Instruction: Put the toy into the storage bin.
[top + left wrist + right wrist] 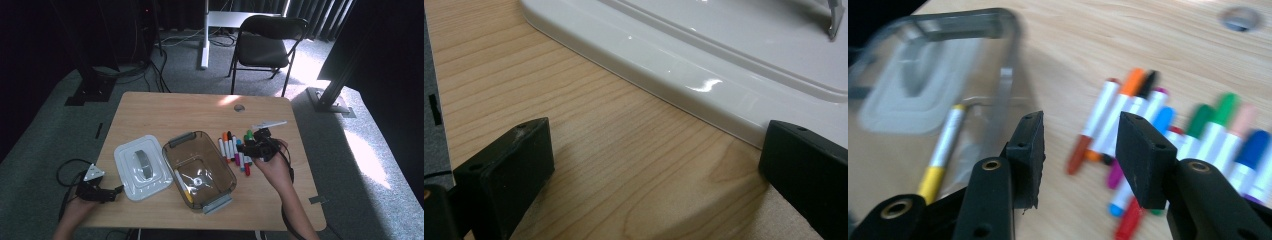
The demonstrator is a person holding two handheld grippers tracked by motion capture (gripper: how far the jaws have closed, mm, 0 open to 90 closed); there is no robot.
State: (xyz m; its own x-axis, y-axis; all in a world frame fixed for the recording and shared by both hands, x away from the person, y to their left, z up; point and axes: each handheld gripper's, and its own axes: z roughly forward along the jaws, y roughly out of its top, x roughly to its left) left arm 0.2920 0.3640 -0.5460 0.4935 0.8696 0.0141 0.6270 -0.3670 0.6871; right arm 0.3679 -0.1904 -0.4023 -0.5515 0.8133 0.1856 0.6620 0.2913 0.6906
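One marker in box: yellow marker (183, 186) is lying inside the clear box (220, 165), on its floor.
Markers left: pile of markers (235, 149) is lying right of the box, long axes pointing away from the person.
Right gripper (1079, 150): hovering over the pile, jaws partly spread, pinching nothing; nearer hand.
Left gripper (114, 192): resting by the white lid (704, 65), jaws spread wide, empty.

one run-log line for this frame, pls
right gripper: open, empty, over markers | left gripper: open, beside lid | bin: yellow marker inside
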